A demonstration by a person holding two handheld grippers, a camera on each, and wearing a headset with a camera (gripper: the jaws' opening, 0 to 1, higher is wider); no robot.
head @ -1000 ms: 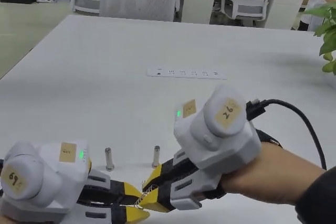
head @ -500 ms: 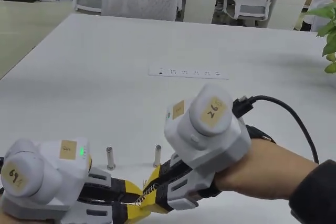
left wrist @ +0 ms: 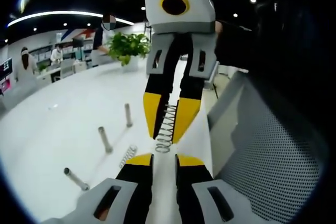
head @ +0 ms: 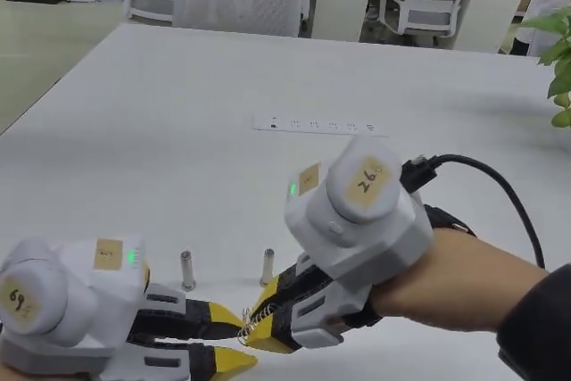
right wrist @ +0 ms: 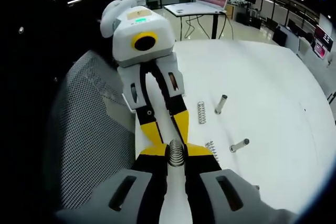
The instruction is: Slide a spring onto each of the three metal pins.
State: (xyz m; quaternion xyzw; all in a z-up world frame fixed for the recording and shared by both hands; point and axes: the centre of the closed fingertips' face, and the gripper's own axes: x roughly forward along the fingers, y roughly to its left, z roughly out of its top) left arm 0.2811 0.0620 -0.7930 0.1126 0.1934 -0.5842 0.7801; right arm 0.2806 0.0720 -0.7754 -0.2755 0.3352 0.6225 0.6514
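Observation:
My right gripper [head: 259,318] is shut on a small wire spring [head: 255,318], which shows end-on between its jaws in the right gripper view [right wrist: 176,153]. My left gripper [head: 234,338] faces it tip to tip, open, its yellow fingers [right wrist: 181,124] apart with nothing between them. In the left gripper view the held spring [left wrist: 166,124] hangs just beyond my left gripper [left wrist: 164,158]. Two metal pins [head: 186,269] [head: 267,265] stand upright just behind the grippers, and a third pin [left wrist: 75,178] is nearer. Two loose springs [right wrist: 201,112] [right wrist: 211,149] lie on the table by the pins.
A white power strip [head: 317,125] lies in the middle of the white table [head: 178,131]. Office chairs [head: 236,2] stand at its far edge, a plant [head: 558,51] at the right. A mesh chair back [left wrist: 273,145] is close behind the near table edge.
My left gripper's jaws have parted and it has drawn back a little to the left, off the spring. The right gripper still holds the spring, tilted slightly.

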